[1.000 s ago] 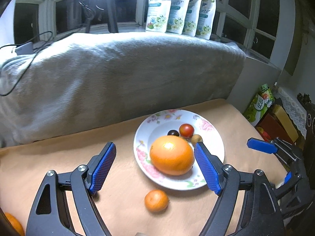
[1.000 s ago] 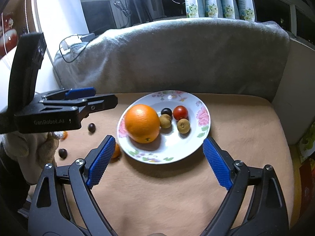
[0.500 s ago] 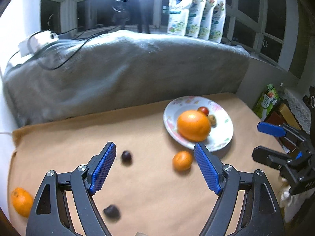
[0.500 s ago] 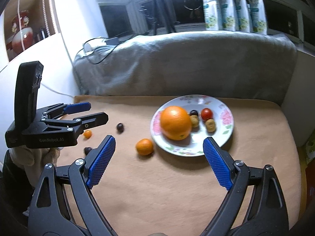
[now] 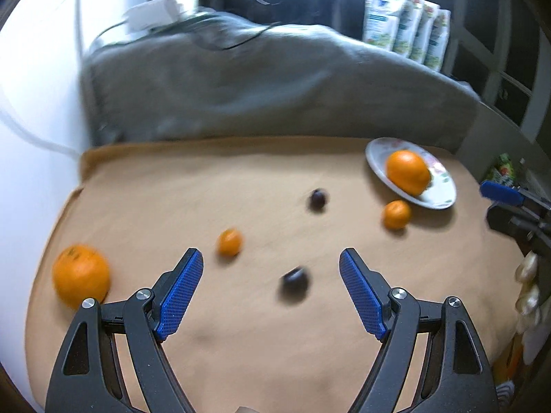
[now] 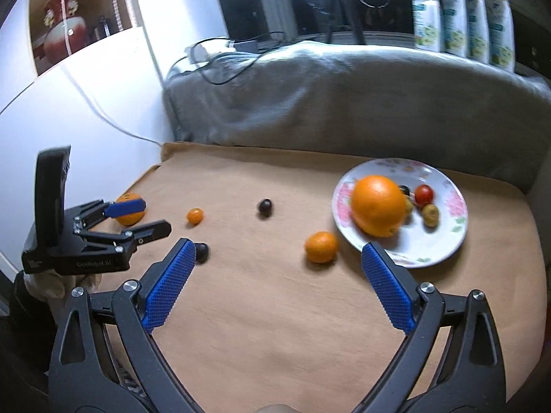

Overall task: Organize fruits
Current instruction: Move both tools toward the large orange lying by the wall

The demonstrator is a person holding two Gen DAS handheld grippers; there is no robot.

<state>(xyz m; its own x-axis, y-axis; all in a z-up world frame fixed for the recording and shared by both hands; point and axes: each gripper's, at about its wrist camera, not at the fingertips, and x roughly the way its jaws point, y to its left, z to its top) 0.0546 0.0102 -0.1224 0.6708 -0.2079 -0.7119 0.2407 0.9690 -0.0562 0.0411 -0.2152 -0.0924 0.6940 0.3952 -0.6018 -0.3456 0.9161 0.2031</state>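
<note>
Big orange [image 6: 378, 205] is sitting on the flowered plate [image 6: 447, 241] near the tan mat's [image 6: 275, 309] right edge, gray blanket [image 6: 344, 103] behind. Left gripper [image 5: 272, 268] is hovering wide apart over a dark grape [image 5: 294, 280]; right gripper [image 6: 275, 258] is opening, nothing between.

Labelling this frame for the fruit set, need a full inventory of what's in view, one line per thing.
plate: 1, white with floral rim, right side of the cloth
large orange on plate: 1, orange, left part of the plate
small fruits on plate: about 4, one red, one dark, two brownish, behind and right of that orange
mandarin by plate: 1, orange, on the cloth just left of the plate
dark fruits on cloth: 2, dark purple, mid cloth and near left
small mandarin: 1, orange, left of centre
large orange at left: 1, orange, far left of the cloth
cloth: 1, tan, covers the surface
blanket: 1, grey, behind
pouches: 4, white, on the sill
left gripper: 1, blue fingers, open, empty
right gripper: 1, blue fingers, opening, empty
</note>
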